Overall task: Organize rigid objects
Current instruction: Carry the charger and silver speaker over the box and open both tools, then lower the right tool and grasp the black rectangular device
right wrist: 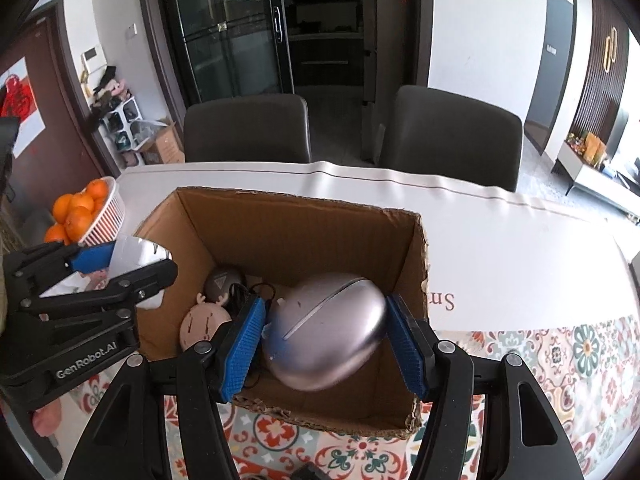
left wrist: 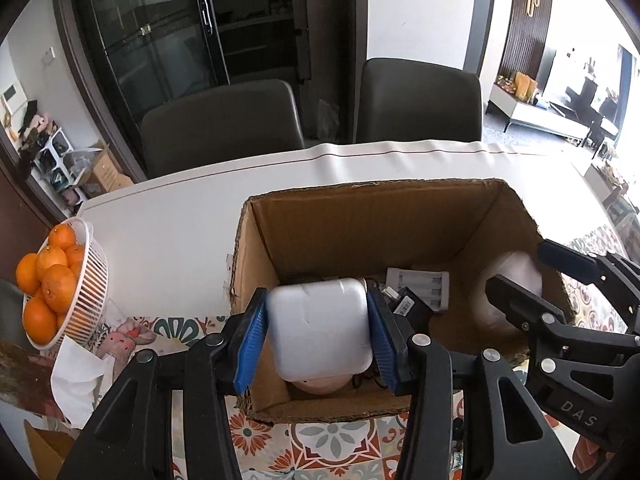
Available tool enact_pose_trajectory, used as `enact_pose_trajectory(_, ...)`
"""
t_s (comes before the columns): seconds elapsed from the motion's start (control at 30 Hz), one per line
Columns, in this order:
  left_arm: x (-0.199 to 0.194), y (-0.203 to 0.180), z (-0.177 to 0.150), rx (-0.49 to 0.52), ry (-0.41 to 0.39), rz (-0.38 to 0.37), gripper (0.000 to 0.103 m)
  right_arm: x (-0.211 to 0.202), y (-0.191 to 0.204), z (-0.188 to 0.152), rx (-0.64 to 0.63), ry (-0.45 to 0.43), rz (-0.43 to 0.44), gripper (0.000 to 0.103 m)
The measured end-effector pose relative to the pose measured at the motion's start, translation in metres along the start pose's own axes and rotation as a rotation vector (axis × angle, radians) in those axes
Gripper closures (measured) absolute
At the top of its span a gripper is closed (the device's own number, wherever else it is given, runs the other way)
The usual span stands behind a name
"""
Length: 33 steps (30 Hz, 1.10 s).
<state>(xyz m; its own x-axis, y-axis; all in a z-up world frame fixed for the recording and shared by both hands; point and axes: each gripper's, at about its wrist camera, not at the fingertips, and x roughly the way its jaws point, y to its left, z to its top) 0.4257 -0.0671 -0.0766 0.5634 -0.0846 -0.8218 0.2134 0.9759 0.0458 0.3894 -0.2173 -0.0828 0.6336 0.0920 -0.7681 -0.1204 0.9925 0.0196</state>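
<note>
Cardboard box [left wrist: 256,264] crowded: charger [left wrist: 418,288], figurine [right wrist: 202,326]; oranges [left wrist: 48,276] beside.

Home dining area: white-topped dining table [right wrist: 500,248], two dark chairs [right wrist: 248,128] behind it, glass-door cabinet [right wrist: 232,32] beyond; basket of oranges [left wrist: 60,280] at table's left end.

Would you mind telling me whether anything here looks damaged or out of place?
The cardboard box has ragged, torn top edges with no flaps. The basket of oranges sits tilted at the table's edge.
</note>
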Motion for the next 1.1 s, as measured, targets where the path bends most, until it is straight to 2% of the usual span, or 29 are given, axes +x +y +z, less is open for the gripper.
enact_pose_trajectory(0.07, -0.003, 0.000, 0.000, -0.001, -0.014, 0.014, 0.042, 0.000, -0.001, 0.000, 0.006, 0.002, -0.018, 0.031)
enact_pose_trajectory(0.43, -0.042, -0.001, -0.014, -0.011, -0.104, 0.042, 0.021, -0.038, -0.006, -0.015, 0.058, -0.066, -0.105, 0.027)
enact_pose_trajectory(0.83, -0.082, -0.001, -0.044, -0.008, -0.172, 0.053, 0.014, -0.085, 0.001, -0.045, 0.089, -0.127, -0.138, 0.022)
enact_pose_trajectory(1.1, -0.087, -0.006, -0.070, 0.007, -0.161, 0.047, 0.013, -0.097, 0.003, -0.074, 0.119, -0.126, -0.136, 0.021)
